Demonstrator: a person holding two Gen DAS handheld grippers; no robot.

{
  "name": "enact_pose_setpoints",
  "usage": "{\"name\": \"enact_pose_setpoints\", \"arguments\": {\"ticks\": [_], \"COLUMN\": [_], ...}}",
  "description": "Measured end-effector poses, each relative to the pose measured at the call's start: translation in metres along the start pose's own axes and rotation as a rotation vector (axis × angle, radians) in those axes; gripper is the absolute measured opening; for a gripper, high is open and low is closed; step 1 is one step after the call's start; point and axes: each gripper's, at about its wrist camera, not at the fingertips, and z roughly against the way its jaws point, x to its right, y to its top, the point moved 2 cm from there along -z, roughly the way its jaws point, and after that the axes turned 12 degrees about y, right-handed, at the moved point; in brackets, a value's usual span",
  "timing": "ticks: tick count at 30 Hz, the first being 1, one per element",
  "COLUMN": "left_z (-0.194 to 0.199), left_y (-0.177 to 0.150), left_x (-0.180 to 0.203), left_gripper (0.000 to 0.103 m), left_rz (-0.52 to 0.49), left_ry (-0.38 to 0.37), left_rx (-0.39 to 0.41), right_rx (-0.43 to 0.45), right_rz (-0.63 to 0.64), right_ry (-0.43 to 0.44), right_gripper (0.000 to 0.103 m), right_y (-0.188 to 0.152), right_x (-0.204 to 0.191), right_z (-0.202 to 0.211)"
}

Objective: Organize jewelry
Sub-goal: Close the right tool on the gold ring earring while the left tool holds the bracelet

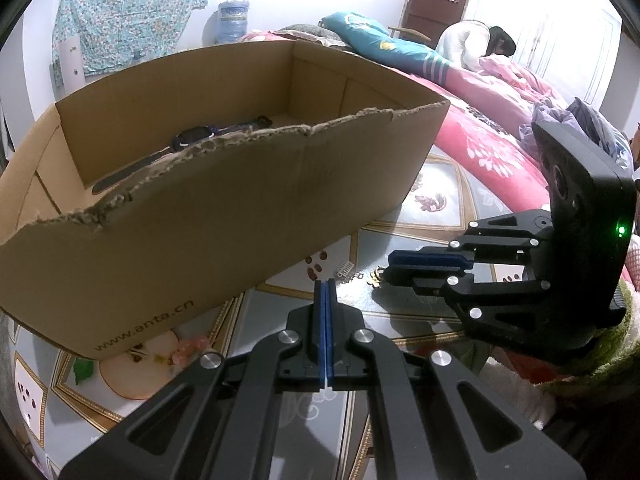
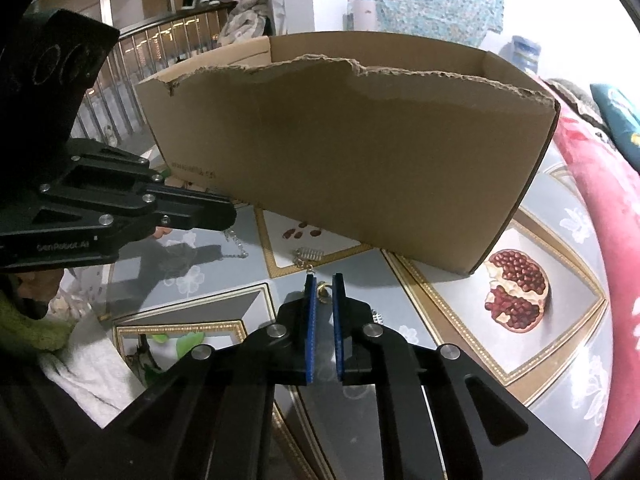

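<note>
A small gold jewellery piece [image 2: 322, 292] lies on the table between the blue pads of my right gripper [image 2: 323, 279], which is shut on it. In the left wrist view the same gripper [image 1: 385, 271] reaches in from the right, with the gold piece [image 1: 374, 279] at its tip. My left gripper [image 1: 325, 282] is shut and empty, hovering just before a silver trinket [image 1: 345, 270]. The torn cardboard box [image 1: 240, 208] stands behind, with a dark wristwatch [image 1: 192, 138] inside. In the right wrist view the box [image 2: 360, 152] fills the middle, and a silver chain [image 2: 237, 249] lies below the left gripper [image 2: 231, 216].
The table has a glossy cover printed with fruit [image 2: 516, 292]. A pink quilt [image 1: 492, 140] borders its right side, and a person [image 1: 472, 40] leans over the bed beyond. A metal railing [image 2: 160, 52] runs at the back left. A silver comb-like piece [image 2: 309, 254] lies near the box.
</note>
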Motion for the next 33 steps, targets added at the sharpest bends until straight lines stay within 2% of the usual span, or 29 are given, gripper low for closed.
{"name": "enact_pose_setpoints", "arguments": {"ticks": [6, 11, 16, 18, 21, 33], "left_z": [-0.002, 0.0, 0.0, 0.0, 0.0, -0.001], "left_y": [-0.001, 0.001, 0.001, 0.001, 0.001, 0.001], "left_x": [-0.002, 0.0, 0.001, 0.002, 0.003, 0.003], "left_gripper": [0.0, 0.0, 0.0, 0.0, 0.0, 0.0], "left_rz": [0.008, 0.004, 0.001, -0.001, -0.001, -0.004], "left_ry": [0.0, 0.005, 0.004, 0.005, 0.006, 0.011], "left_rx": [-0.01, -0.007, -0.009, -0.01, -0.011, -0.013], "right_rx": [0.006, 0.0, -0.018, -0.018, -0.016, 0.007], "right_rz": [-0.009, -0.008, 0.025, 0.03, 0.024, -0.032], "right_ry": [-0.007, -0.01, -0.006, 0.0, 0.011, 0.031], "right_gripper": [0.009, 0.018, 0.02, 0.02, 0.01, 0.009], "right_y": [0.002, 0.008, 0.01, 0.011, 0.009, 0.006], "right_x": [-0.002, 0.001, 0.003, 0.003, 0.001, 0.008], "right_z": [-0.005, -0.012, -0.019, -0.021, -0.021, -0.017]}}
